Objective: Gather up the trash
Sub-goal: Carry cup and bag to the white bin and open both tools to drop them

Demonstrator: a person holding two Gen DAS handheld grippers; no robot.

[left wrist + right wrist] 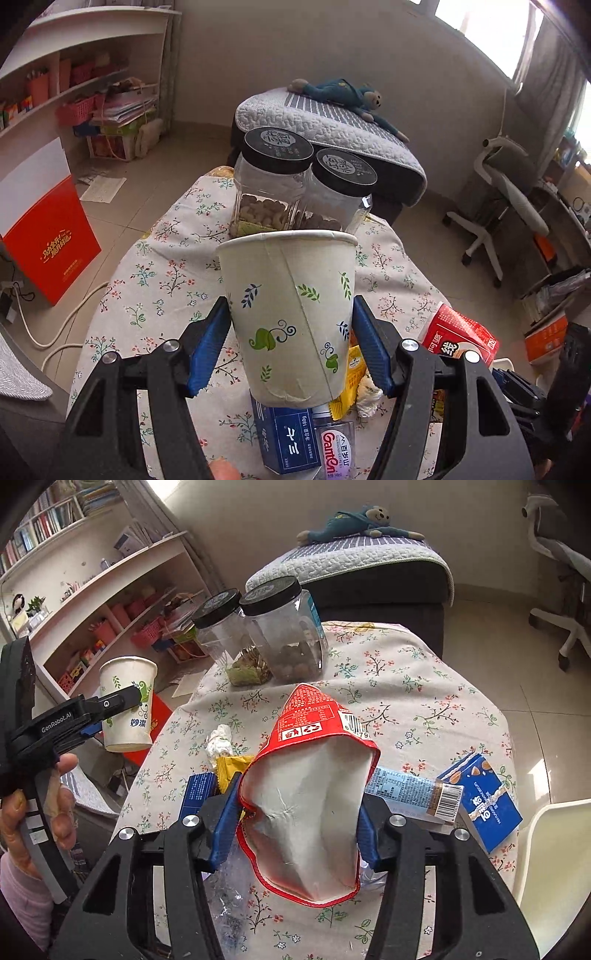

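Note:
A white paper cup point(291, 295) with leaf prints hangs upright above the floral table, with my left gripper point(290, 314) shut on its sides. From the right wrist view the cup point(127, 701) is off the table's left edge, held by a person's hand. My right gripper point(299, 805) is shut on a squashed red carton point(310, 738), its blue pads pressing both flanks and its white bottom facing the camera. Still on the cloth are a crumpled tissue point(219, 744), a yellow wrapper point(231, 770), a blue toothpaste box point(288, 439) and a small Ganten bottle point(334, 454).
Two clear jars with black lids point(284, 627) stand at the table's far end. A blue biscuit box point(484, 801) and a labelled tube point(410, 794) lie at the right. Crumpled clear plastic point(229, 886) lies near me. A white chair point(546, 867) is close by.

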